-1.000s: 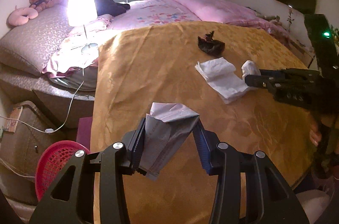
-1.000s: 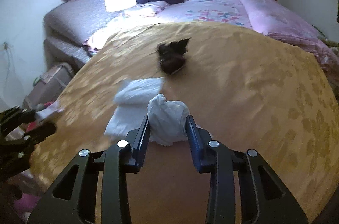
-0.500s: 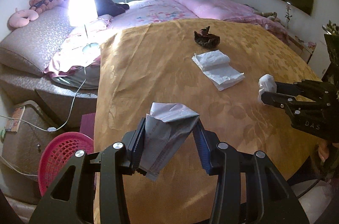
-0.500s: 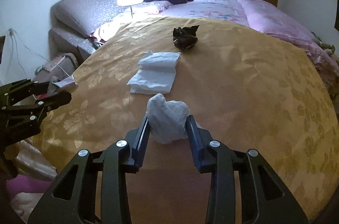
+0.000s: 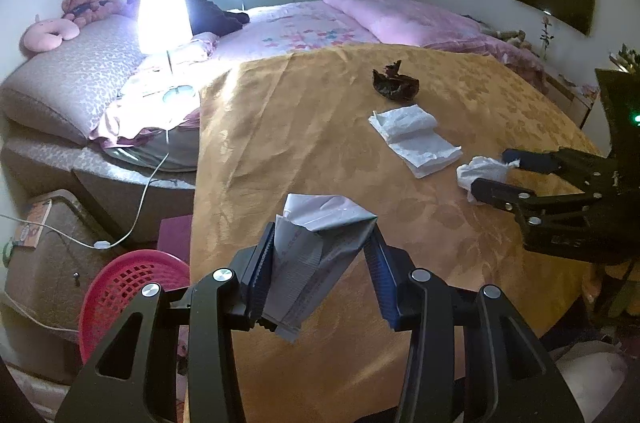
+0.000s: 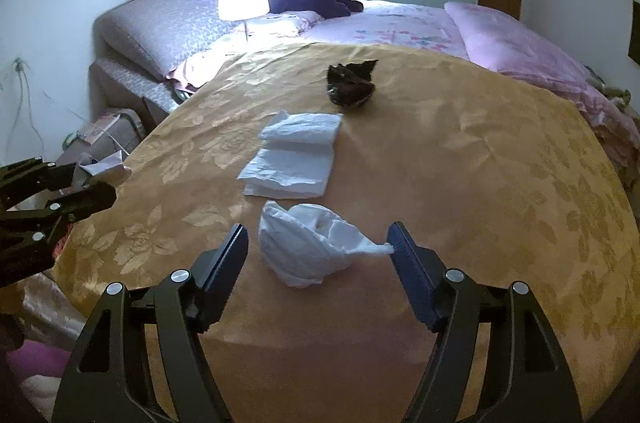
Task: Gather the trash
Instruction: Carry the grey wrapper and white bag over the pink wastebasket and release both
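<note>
My left gripper [image 5: 320, 271] is shut on a crumpled grey-white wrapper [image 5: 312, 247], held above the table's near-left part. My right gripper [image 6: 318, 255] is open around a crumpled white tissue ball [image 6: 308, 243] that lies on the gold tablecloth [image 6: 460, 163]; a tissue tip touches the right pad. The tissue ball also shows in the left wrist view [image 5: 480, 173] between the right gripper's fingers [image 5: 496, 191]. A flat folded white tissue [image 6: 294, 155] and a dark crumpled wrapper [image 6: 350, 85] lie farther back on the table.
A red mesh basket [image 5: 128, 287] stands on the floor left of the table. A lit lamp [image 5: 164, 15] stands on the bed beyond the table. A white cable [image 5: 132, 223] trails near the basket. The left gripper shows at the right wrist view's left edge [image 6: 92, 179].
My right gripper has opened and the white tissue ball now lies on the cloth between its fingers. The left gripper still holds the grey wrapper, little moved.
</note>
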{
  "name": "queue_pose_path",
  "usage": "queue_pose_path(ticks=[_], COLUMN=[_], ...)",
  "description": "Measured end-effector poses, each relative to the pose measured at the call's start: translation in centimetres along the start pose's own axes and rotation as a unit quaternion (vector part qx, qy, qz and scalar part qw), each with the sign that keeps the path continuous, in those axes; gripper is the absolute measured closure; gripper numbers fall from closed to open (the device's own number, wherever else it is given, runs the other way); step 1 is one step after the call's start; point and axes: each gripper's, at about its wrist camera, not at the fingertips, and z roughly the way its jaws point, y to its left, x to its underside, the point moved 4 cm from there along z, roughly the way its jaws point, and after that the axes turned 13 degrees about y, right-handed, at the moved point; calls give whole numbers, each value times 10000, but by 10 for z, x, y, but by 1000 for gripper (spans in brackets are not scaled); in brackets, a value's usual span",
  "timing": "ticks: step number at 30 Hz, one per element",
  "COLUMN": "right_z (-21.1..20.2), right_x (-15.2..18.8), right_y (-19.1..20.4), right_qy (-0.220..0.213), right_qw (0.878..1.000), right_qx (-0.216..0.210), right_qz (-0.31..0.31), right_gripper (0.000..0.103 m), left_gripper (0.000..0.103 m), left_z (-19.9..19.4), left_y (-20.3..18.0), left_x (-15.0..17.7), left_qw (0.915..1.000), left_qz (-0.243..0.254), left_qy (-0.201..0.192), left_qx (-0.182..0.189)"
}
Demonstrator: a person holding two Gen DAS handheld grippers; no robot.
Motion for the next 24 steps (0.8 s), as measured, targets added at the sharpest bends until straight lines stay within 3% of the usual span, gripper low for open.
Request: queue_pose_path(ticks=[2, 7, 19, 24], right_z=[7, 6, -8, -8], right_x=[0, 2, -11, -28], right_y=[4, 8, 47, 68], right_qy=[138, 117, -21, -63], right_qw=[9999, 9998, 9984, 9972], right_qx=[-69, -154, -503, -604], right_qz=[-66, -25, -272, -430], right_gripper=[55, 63, 64, 64], left_gripper=[61, 61, 61, 61], left_z=[-3, -10, -30, -40], left_y=[3, 16, 69, 98], left_x=[2, 6, 19, 28], left_qw=[10000, 9999, 9968, 9925], left_qz=[-26, -132, -671, -951], left_qy=[-10, -25, -123, -176], left_qx=[-21, -98, -412, -745])
